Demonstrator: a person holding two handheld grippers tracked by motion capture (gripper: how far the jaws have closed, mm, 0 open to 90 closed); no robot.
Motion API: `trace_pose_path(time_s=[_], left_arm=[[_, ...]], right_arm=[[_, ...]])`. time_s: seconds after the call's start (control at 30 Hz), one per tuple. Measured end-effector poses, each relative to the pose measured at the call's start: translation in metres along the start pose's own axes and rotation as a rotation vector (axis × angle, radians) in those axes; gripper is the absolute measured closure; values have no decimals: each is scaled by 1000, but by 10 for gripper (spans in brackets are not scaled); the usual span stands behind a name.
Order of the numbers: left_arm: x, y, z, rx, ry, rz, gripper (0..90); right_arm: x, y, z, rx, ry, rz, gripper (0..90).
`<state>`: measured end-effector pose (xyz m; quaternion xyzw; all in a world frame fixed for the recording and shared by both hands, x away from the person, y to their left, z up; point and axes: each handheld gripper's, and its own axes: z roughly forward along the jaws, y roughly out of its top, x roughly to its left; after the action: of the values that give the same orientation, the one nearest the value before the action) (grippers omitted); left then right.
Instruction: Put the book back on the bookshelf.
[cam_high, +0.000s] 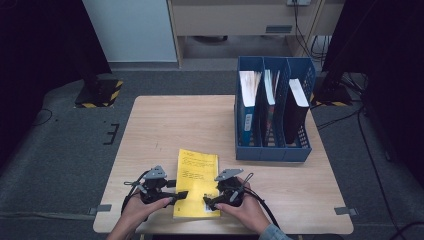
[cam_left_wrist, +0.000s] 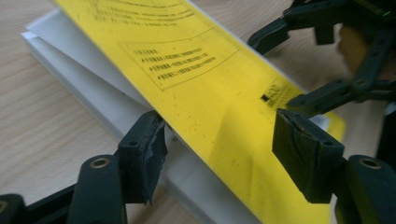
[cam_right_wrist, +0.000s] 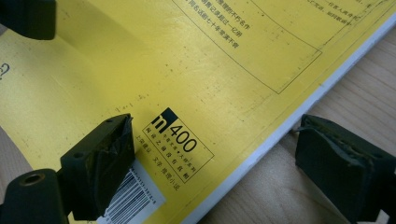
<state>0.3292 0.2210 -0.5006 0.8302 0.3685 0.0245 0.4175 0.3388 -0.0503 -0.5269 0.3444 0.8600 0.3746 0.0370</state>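
Observation:
A yellow book (cam_high: 196, 176) lies flat near the table's front edge, between my two grippers. My left gripper (cam_high: 176, 196) is at the book's left edge and stands open. In the left gripper view the yellow cover (cam_left_wrist: 219, 93) is lifted slightly off the white pages (cam_left_wrist: 93, 88) and passes between the wide-apart fingers (cam_left_wrist: 140, 161) of my left gripper (cam_left_wrist: 222, 158). My right gripper (cam_high: 209, 202) is at the book's near right corner, also open. In the right gripper view my right gripper (cam_right_wrist: 219, 163) straddles the book's edge (cam_right_wrist: 261, 151): one finger (cam_right_wrist: 100, 163) over the cover by the barcode, the other over bare wood.
A blue three-slot file holder (cam_high: 272, 150) stands at the back right of the table (cam_high: 165, 125), with books and folders upright in it. Black stands and cables sit on the floor around the table. The other gripper (cam_left_wrist: 327, 46) shows across the book.

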Motion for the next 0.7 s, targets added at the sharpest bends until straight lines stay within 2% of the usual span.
trace_pose_path(time_s=[0.1,0.2,0.37,0.57,0.7], left_arm=[[3,-3,2,3,9,-26,300],[1,-6,2,4,36,-16,263],[7,-7,3,-3,81,-34,203],[11,-5,11,7,88,-39,168],[13,-6,15,41,78,-27,167]], right_arm=[[0,0,0,-5,-2,-2,122],[0,0,0,-6,0,-2,122],[0,-1,0,-7,2,-3,122],[1,-1,0,-7,0,-2,121],[1,-1,0,-8,-2,2,122]])
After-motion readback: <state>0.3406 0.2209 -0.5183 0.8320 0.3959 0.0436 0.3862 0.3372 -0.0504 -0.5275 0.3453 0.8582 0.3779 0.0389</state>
